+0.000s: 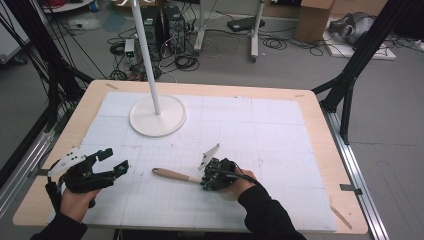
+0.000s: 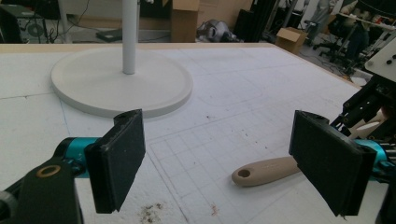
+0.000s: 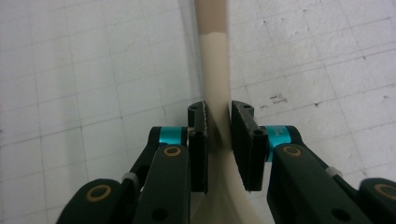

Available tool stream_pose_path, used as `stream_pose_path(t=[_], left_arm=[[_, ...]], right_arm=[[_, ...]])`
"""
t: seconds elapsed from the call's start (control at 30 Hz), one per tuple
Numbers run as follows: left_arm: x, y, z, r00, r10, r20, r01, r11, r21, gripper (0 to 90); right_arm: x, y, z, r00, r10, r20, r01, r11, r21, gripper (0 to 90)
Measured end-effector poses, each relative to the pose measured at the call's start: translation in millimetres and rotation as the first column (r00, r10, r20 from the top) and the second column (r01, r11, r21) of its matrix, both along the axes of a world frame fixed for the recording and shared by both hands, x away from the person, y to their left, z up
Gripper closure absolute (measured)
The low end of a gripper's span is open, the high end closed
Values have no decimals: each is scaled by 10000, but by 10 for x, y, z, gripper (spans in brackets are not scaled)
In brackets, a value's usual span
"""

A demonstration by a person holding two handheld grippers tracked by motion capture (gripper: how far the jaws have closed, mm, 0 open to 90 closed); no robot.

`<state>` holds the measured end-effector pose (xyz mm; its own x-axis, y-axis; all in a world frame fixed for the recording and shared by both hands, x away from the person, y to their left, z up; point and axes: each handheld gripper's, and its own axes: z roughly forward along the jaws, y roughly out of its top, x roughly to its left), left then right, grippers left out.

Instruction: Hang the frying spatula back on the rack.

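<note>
A beige-handled utensil (image 1: 172,175) lies on the white foam mat (image 1: 260,130), its handle end pointing left. My right gripper (image 1: 207,180) is shut on its neck; in the right gripper view both pads press the pale neck (image 3: 212,56) just behind the handle, and my right gripper (image 3: 218,121) hides the head. My left gripper (image 1: 115,162) hovers open to the left of the handle tip, apart from it. In the left gripper view the handle's end with its hole (image 2: 266,170) lies beyond the wide-apart pads of my left gripper (image 2: 219,163).
A white lamp stand with a round base (image 1: 157,117) and upright pole stands at the mat's back left. The wooden table rim (image 1: 320,125) borders the mat. Black frame legs, cables and boxes stand on the floor beyond.
</note>
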<state>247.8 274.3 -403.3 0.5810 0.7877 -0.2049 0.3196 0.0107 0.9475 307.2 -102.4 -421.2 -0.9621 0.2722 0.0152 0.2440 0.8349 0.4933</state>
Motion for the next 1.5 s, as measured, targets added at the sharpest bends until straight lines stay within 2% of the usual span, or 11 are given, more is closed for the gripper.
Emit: stream_pose_path(t=[0.27, 0.43, 0.6, 0.77, 1.03, 1.2, 1.3, 1.43, 1.5], left_arm=[[2, -13, -3, 10000, -12, -23, 12, 10000, 19, 195], [2, -20, -4, 10000, -2, -22, 2, 10000, -11, 195], [-3, -40, 5, 10000, 13, -5, -13, 10000, -81, 196], [10, -76, 9, 10000, 11, -63, -12, 9998, -201, 201], [30, -156, 65, 9999, 45, 167, -38, 9993, -365, 201], [86, -299, 139, 9983, -582, 62, 584, 9966, -580, 239], [148, -406, 225, 9965, -824, 131, 833, 9918, -967, 253], [234, -562, 358, 9932, -1160, 132, 1167, 9867, -1133, 263], [277, -648, 420, 9913, -1309, 110, 1313, 9838, -1223, 262]], right_arm=[[-24, -7, 8, 9988, -477, -48, 478, 9988, 130, 779], [-40, -73, 45, 9968, -796, 114, 786, 9944, 703, 779], [-60, -152, 124, 9924, -1198, 279, 1149, 9837, 1383, 778], [-105, -245, 193, 9829, -1725, 643, 1539, 9615, 2277, 778], [-149, -373, 250, 9612, -2606, 904, 2130, 9097, 3565, 778], [-218, -417, 257, 9534, -2856, 973, 2173, 8736, 4354, 778], [-269, -438, 291, 9469, -3026, 1091, 2173, 8517, 4769, 778], [-326, -455, 332, 9422, -3126, 1205, 2082, 8282, 5203, 778], [-341, -456, 342, 9403, -3162, 1259, 2041, 8200, 5348, 777]])
